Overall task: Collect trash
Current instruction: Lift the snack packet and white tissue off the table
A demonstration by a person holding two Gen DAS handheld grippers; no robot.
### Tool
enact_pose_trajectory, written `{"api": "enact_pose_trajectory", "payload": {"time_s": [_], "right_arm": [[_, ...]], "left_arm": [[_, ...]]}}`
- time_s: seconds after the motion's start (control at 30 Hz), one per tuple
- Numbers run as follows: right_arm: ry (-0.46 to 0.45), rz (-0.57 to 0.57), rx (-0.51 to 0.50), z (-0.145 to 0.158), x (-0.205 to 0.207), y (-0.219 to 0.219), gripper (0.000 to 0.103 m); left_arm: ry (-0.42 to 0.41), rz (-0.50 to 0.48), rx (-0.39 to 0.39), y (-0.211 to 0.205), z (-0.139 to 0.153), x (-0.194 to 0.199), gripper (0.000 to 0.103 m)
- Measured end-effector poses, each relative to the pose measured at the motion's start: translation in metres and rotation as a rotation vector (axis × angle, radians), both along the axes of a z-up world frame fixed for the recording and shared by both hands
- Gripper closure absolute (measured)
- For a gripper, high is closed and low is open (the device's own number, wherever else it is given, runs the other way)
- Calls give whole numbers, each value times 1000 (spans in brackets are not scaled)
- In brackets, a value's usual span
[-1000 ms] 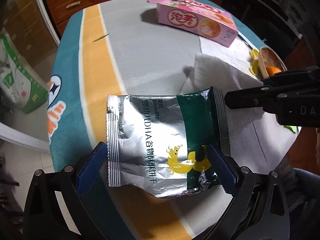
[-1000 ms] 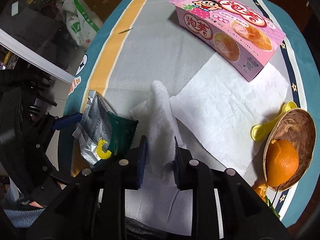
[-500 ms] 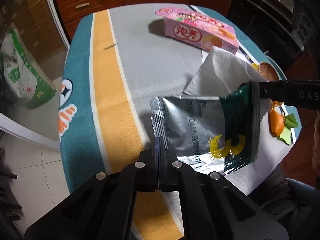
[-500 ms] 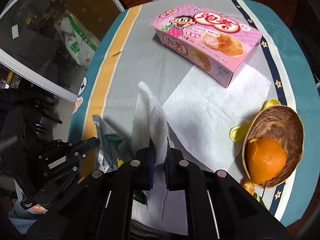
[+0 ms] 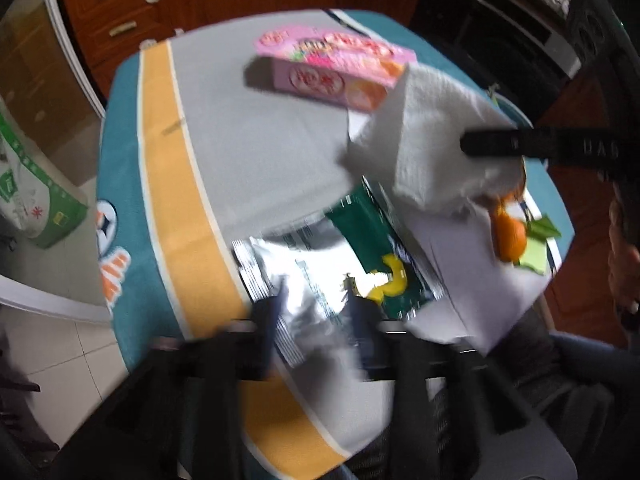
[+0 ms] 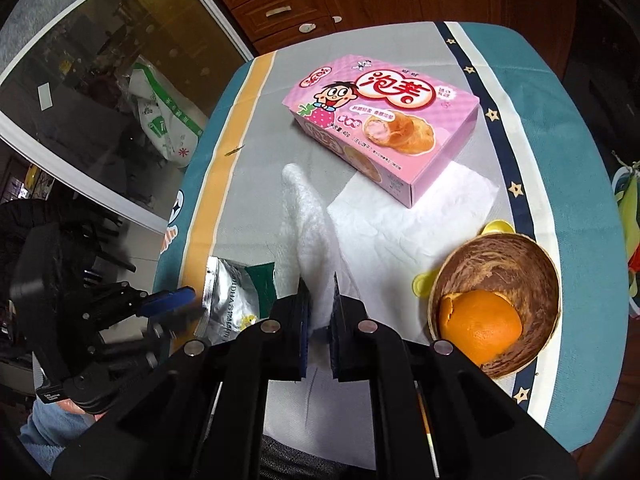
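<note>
Left gripper (image 5: 316, 312) jaws opening, foil wrapper (image 5: 320, 272) between them, lower centre. Right gripper (image 6: 319, 320) clamped on paper towel (image 6: 312, 232). Striped tablecloth (image 6: 248, 184); wood drawers upper frame.

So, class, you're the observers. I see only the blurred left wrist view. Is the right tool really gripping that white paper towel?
Observer: Yes, the right tool is shut on the white paper towel, which stands up in a peak.
Operator: And where does that orange thing sit?
Observer: The orange fruit lies inside a round brown wooden bowl.
Operator: Anything beside it?
Observer: A yellow plastic spoon shows at the bowl's left rim.
</note>
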State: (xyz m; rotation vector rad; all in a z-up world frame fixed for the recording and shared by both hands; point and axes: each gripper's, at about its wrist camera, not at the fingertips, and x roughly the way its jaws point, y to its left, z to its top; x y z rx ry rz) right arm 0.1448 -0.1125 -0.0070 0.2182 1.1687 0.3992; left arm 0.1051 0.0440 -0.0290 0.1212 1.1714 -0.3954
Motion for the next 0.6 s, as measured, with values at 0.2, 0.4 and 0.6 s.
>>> {"api": "enact_pose_trajectory", "payload": {"time_s": [0.2, 0.4, 0.6], "right_arm": [[23, 14, 27, -10, -2, 0, 95], [31, 27, 52, -11, -6, 6, 95], [14, -9, 49, -4, -10, -10, 95]], "left_arm": [[-2, -89, 67, -8, -11, -38, 29], [-35, -170, 188, -48, -28, -33, 27], [-53, -174, 197, -61, -38, -12, 34]]}}
